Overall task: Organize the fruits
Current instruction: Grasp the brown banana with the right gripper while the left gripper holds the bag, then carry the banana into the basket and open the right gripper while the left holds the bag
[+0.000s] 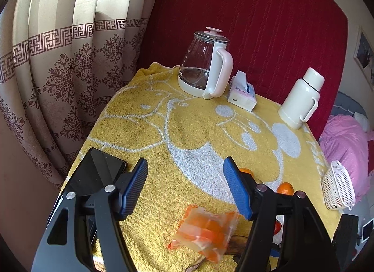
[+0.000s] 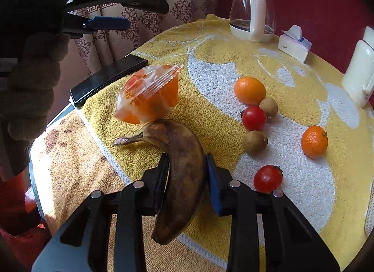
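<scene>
My right gripper [image 2: 187, 169] is shut on a brown, overripe banana [image 2: 180, 166], its stem pointing left, low over the yellow towel. Beyond the banana lies an orange in a clear wrapper [image 2: 149, 94]. To the right lie two oranges [image 2: 249, 90] [image 2: 314, 141], two red tomatoes [image 2: 253, 118] [image 2: 267, 178] and two small brown round fruits [image 2: 254, 142]. My left gripper [image 1: 185, 178] is open and empty above the wrapped orange [image 1: 205, 234]; it also shows in the right wrist view [image 2: 109, 23]. A white mesh basket [image 1: 337, 185] stands at the table's right edge.
A black phone [image 1: 98, 173] lies at the left edge of the towel [image 1: 177, 131]. A glass kettle [image 1: 205, 63], a tissue pack [image 1: 242, 92] and a white thermos [image 1: 301, 99] stand at the back. A curtain hangs left; a pink bed is right.
</scene>
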